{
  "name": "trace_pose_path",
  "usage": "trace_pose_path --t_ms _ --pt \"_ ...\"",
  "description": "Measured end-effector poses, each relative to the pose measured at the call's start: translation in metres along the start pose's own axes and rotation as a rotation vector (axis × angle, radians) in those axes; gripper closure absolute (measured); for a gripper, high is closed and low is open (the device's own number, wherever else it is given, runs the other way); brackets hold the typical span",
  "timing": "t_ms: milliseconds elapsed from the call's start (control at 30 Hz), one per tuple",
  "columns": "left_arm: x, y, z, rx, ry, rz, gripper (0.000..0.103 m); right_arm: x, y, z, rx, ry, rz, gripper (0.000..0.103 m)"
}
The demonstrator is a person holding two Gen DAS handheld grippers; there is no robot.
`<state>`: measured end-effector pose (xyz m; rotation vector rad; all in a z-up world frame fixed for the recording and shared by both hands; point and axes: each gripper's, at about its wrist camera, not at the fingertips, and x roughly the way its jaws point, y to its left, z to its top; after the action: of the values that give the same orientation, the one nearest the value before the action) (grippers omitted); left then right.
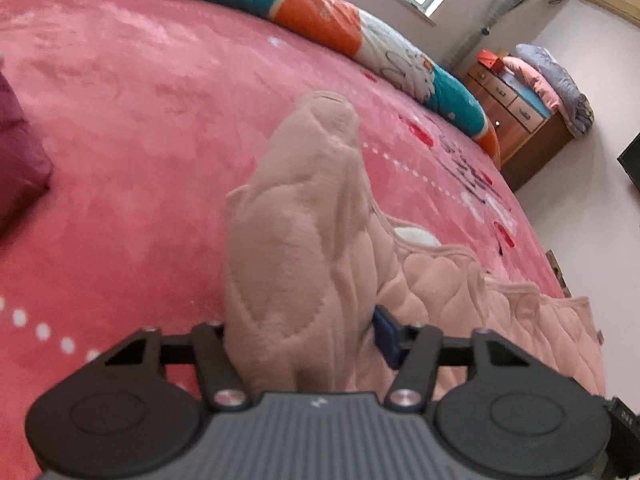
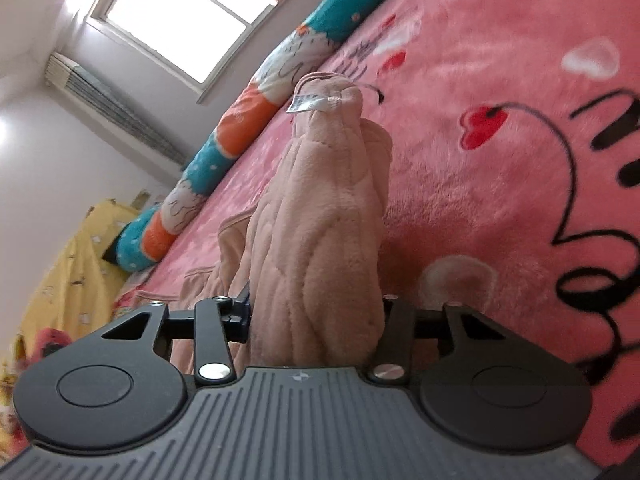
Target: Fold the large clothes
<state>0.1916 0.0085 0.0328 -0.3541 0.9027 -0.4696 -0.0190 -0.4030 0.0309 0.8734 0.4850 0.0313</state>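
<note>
One pale pink quilted fleece garment [image 1: 296,248], bunched, on one pink plush bed blanket [image 1: 120,128]. Two grippers: left gripper [image 1: 300,336] and right gripper [image 2: 316,312], each clamped on its fabric.

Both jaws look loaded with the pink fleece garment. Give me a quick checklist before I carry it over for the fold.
1. Left gripper shut on the pink fleece garment: ok, a thick bunch of fabric fills the jaws.
2. Right gripper shut on the same garment: ok, fabric fills the jaws.
3. Both grips on matching corners or edges: cannot tell; the white care label shows only in the right wrist view.
4. Pink bedspread not pinched with the garment: cannot tell.
5. Landing area free: ok ahead; a dark red cloth lies at the left edge.
</note>
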Motion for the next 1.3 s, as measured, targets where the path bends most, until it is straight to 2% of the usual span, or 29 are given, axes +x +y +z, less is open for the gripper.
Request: trace_pose_path --t_ms 100,300,467,667,800,1033,1167,1300 --pt "-0.010 -0.010 0.002 -0.004 -0.023 -0.010 0.057 -0.018 0.018 -0.011 -0.027 -0.054 -0.043 0.049" --pt "-0.024 -0.047 -0.003 0.046 -0.030 -0.052 0.060 -0.070 0.038 -0.035 -0.089 -0.172 -0.125 0.052" --pt "-0.029 -0.095 -0.010 0.105 -0.019 -0.131 0.060 -0.117 0.036 -0.036 -0.087 -0.295 -0.180 0.052" --pt "-0.021 -0.171 -0.019 0.197 -0.012 -0.238 0.060 -0.186 0.014 -0.030 -0.045 -0.428 -0.233 0.052" --pt "0.003 -0.229 -0.032 0.254 0.009 -0.316 0.060 -0.226 -0.009 -0.025 0.000 -0.539 -0.296 0.052" --pt "0.062 -0.304 -0.064 0.340 0.054 -0.353 0.060 -0.267 -0.066 -0.011 0.059 -0.622 -0.429 0.052" --pt "0.097 -0.328 -0.082 0.353 0.079 -0.346 0.060 -0.271 -0.098 -0.004 0.093 -0.626 -0.482 0.052" --pt "0.130 -0.331 -0.095 0.355 0.083 -0.275 0.059 -0.260 -0.127 -0.001 0.123 -0.576 -0.527 0.051"
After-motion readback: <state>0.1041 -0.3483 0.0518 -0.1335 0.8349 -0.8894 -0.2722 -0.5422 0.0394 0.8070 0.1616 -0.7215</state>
